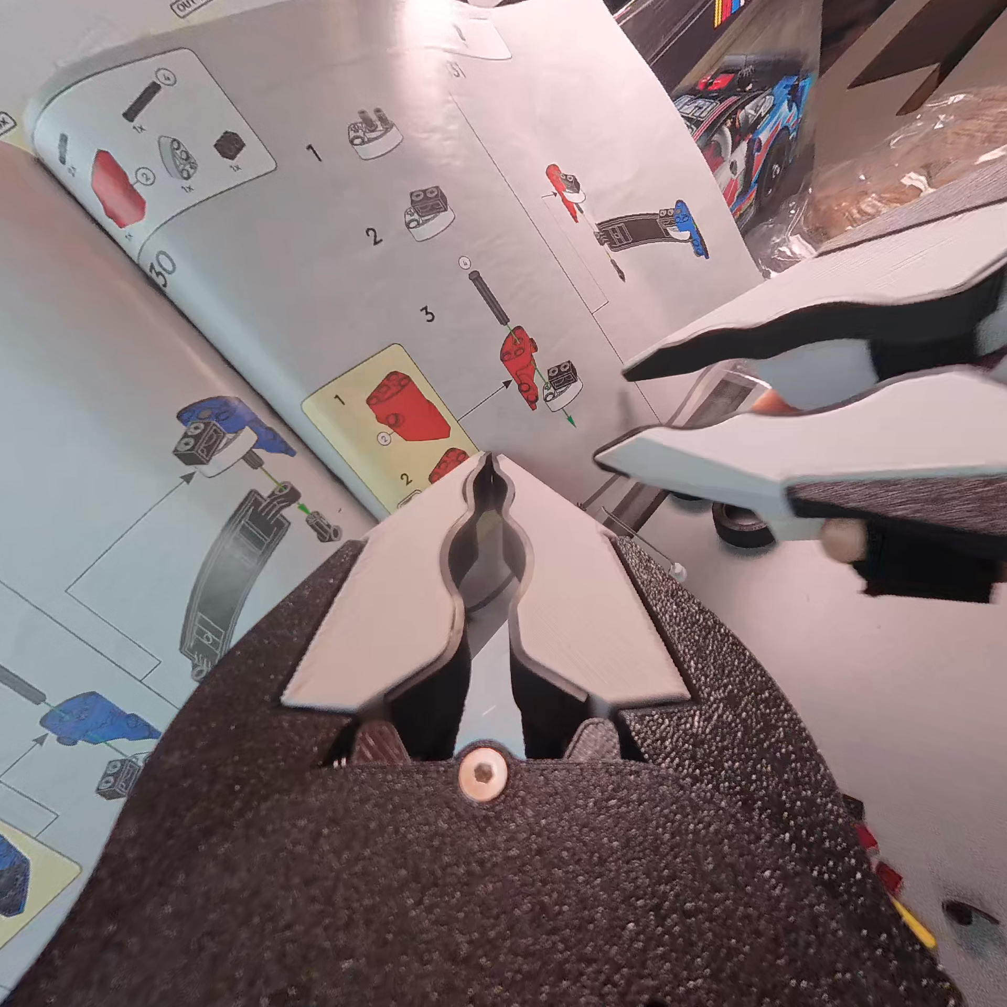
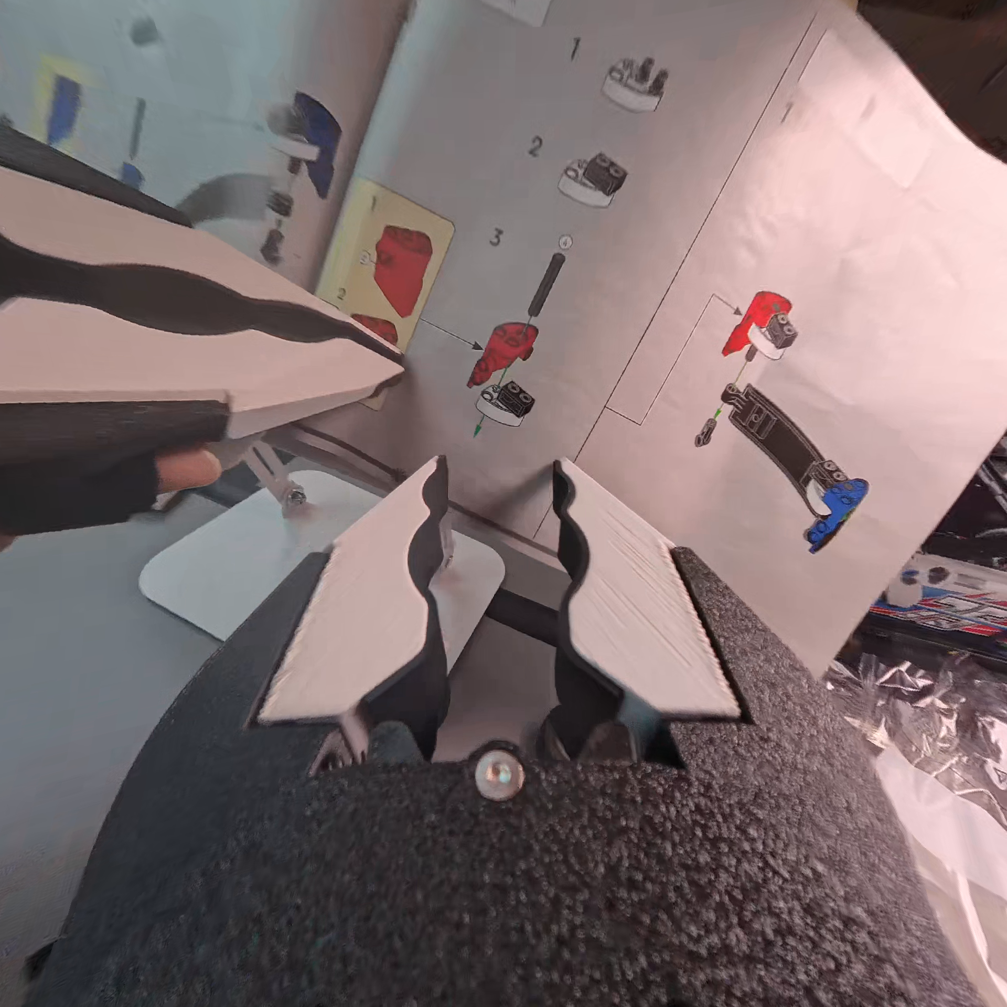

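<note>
Grey tabletop bearing a white rounded-corner metal stand base, on which an open illustrated building-instruction booklet is propped upright; its glossy pages show diagrams of red, blue and black toy parts. Left gripper, white fingers on a black textured body: tips pressed together at the lower edge of the right-hand page, against the yellow inset panel; whether paper is caught between them cannot be told. Right gripper, same build: fingers clearly parted with nothing between them, tips close before the bottom edge of the same page, above the stand. In the left wrist view the right gripper enters from the right, near the page's outer edge. Behind the booklet, a printed cardboard box showing a blue-and-white race car; beside it, crinkled clear plastic bags.
</note>
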